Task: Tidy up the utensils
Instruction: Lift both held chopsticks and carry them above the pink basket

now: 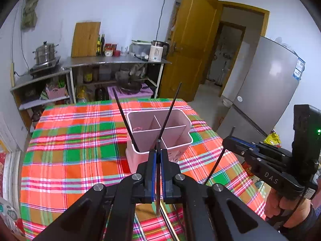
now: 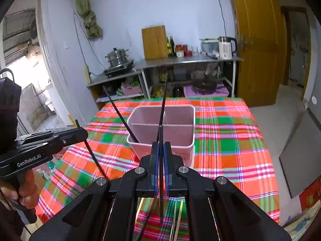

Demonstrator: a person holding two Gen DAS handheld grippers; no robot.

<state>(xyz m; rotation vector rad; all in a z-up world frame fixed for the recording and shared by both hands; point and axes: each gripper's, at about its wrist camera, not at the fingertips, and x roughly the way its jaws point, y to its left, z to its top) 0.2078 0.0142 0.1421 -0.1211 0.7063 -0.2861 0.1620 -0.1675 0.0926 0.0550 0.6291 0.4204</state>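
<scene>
Your pink divided holder on the plaid tablecloth has one black chopstick leaning in its near compartment. Both your left gripper and right gripper are pinched on a dark chopstick each, near the holder. Their bodies read "GenRobot.AI" and "DAS".

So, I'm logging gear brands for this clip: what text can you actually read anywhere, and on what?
"DAS" on the body of the right gripper, seen from the left wrist view.
"GenRobot.AI" on the body of the left gripper, seen from the right wrist view.
Blue label on the fridge: too small to read.
Bottle and jar labels on the steel counter: too blurred to read.
</scene>
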